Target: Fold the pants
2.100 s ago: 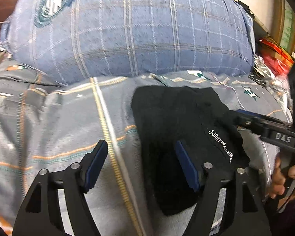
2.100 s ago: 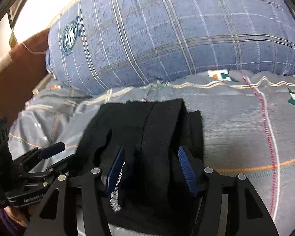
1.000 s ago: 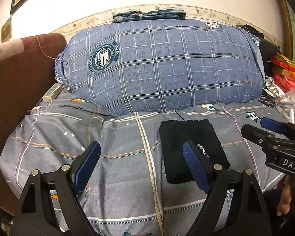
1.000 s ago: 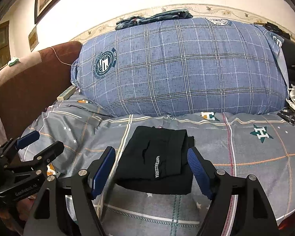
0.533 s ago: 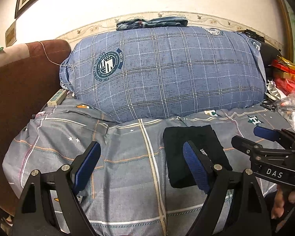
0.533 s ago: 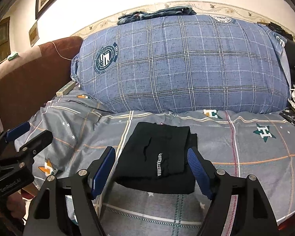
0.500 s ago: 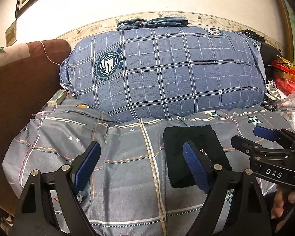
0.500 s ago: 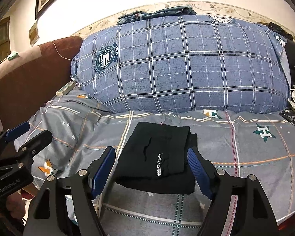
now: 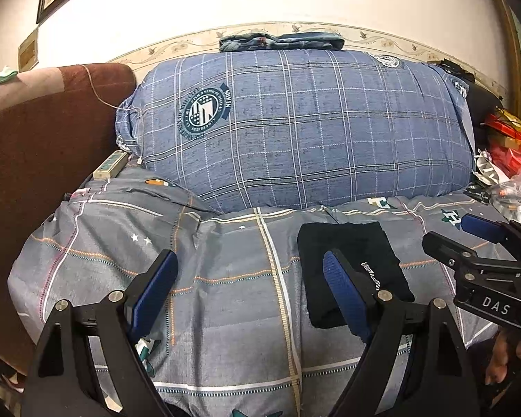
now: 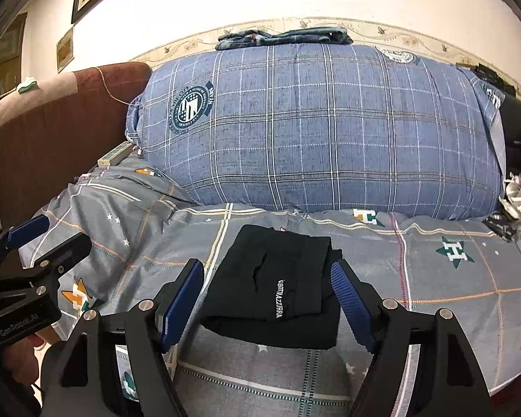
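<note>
I am holding my left gripper [image 9: 250,285] and right gripper [image 10: 269,288] with fingers spread apart, gripping nothing. The folded black pants [image 10: 278,288] are lying mid-bed on the grey bedspread [image 9: 225,278], near the blue checked pillow [image 9: 295,132]. Only the right view is showing the stacked layers; the left view is catching red clutter [image 9: 510,142] by the bed's right edge.
</note>
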The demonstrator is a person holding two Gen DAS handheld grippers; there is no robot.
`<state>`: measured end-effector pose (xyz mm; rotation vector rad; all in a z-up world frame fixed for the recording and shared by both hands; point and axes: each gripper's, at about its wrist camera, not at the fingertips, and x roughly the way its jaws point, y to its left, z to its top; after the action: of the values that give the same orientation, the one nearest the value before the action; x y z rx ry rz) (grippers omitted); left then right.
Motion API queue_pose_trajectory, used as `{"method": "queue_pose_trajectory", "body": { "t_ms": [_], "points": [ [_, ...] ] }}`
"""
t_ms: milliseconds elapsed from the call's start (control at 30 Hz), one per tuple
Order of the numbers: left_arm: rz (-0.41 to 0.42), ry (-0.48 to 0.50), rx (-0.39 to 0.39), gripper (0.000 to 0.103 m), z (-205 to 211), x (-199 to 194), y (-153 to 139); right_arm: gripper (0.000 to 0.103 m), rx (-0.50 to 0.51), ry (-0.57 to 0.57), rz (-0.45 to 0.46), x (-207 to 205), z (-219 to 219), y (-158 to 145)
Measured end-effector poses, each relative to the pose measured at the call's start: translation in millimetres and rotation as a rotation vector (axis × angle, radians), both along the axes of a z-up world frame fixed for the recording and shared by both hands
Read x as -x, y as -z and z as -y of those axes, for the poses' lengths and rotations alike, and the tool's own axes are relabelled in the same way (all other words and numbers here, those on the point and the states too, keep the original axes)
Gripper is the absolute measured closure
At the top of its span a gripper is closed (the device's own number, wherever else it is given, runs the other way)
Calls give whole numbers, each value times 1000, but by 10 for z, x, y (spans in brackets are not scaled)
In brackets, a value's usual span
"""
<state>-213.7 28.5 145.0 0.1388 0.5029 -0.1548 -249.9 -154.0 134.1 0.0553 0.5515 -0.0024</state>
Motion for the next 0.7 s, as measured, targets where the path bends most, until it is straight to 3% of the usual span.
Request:
{"method": "queue_pose_trajectory", "body": {
  "t_ms": [700],
  "points": [
    [86,-3,52,16,-279,380,-381,25,31,-15,90,374,-261,-463]
  ]
}}
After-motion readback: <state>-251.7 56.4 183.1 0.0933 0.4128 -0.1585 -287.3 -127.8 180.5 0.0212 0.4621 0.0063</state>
